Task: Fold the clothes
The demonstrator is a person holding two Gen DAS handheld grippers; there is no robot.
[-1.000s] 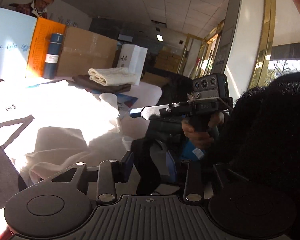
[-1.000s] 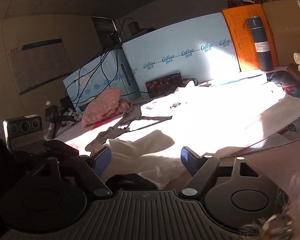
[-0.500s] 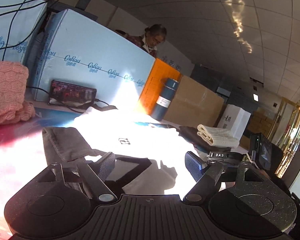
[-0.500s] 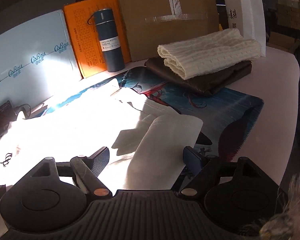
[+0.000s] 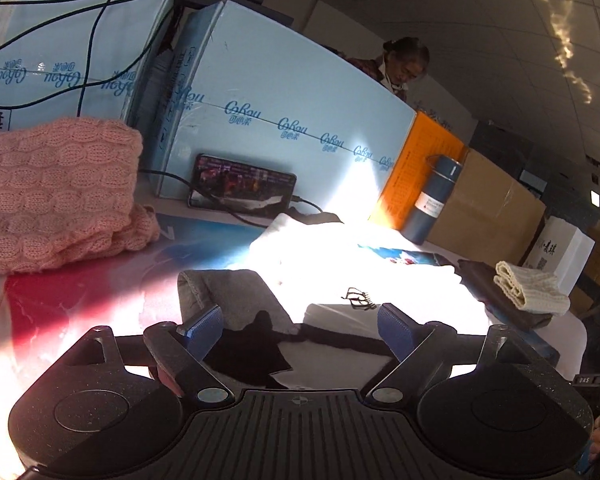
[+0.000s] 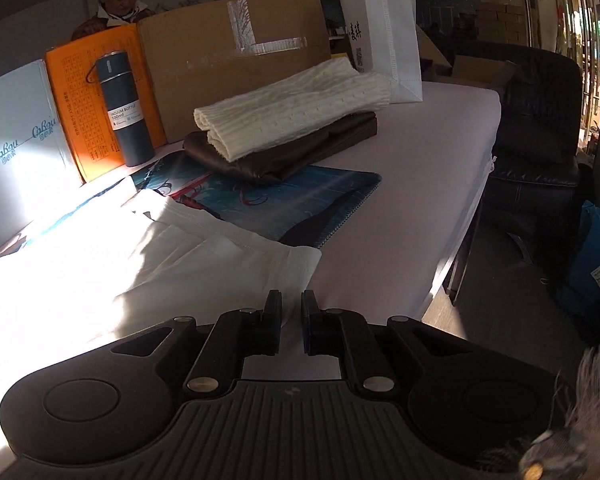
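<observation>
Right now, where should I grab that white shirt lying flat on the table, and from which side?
Judging by its pose, pinch the white shirt at its hem corner, coming in low from the table's near edge: that corner lies loose and unobstructed.
</observation>
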